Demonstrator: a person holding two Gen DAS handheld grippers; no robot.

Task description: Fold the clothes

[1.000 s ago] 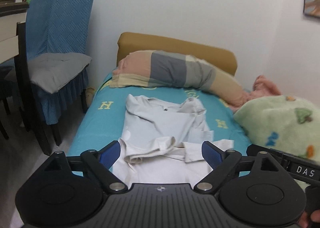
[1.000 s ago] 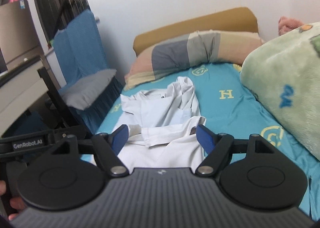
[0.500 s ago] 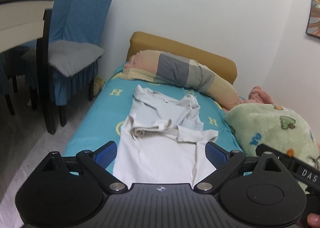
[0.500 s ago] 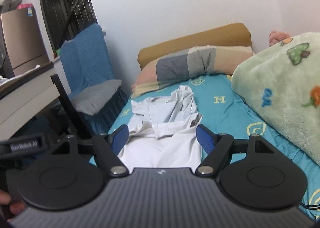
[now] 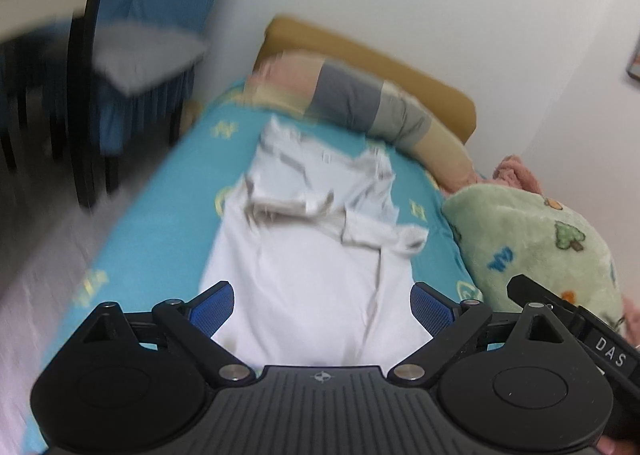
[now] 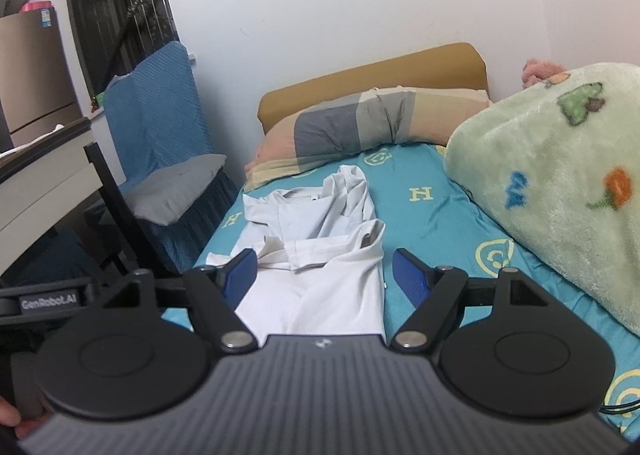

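A white short-sleeved shirt (image 5: 316,255) (image 6: 320,255) lies lengthwise on the teal bed sheet (image 5: 168,207) (image 6: 432,227), collar toward the pillow, both sleeves folded in over the chest. My left gripper (image 5: 322,307) hovers open above the shirt's lower part, holding nothing; this view is motion-blurred. My right gripper (image 6: 324,273) is also open and empty, above the shirt's lower half. The shirt's hem is hidden behind both gripper bodies.
A striped long pillow (image 6: 360,131) lies against the mustard headboard (image 6: 372,75). A green fleece blanket (image 6: 560,183) (image 5: 536,239) is heaped on the bed's right side. A blue-covered chair (image 6: 160,143) with a grey cushion and a desk edge (image 6: 36,175) stand left of the bed.
Both grippers have pulled back and risen from the shirt, so more of its lower half shows. The left view has tilted and is now blurred. Both stay open.
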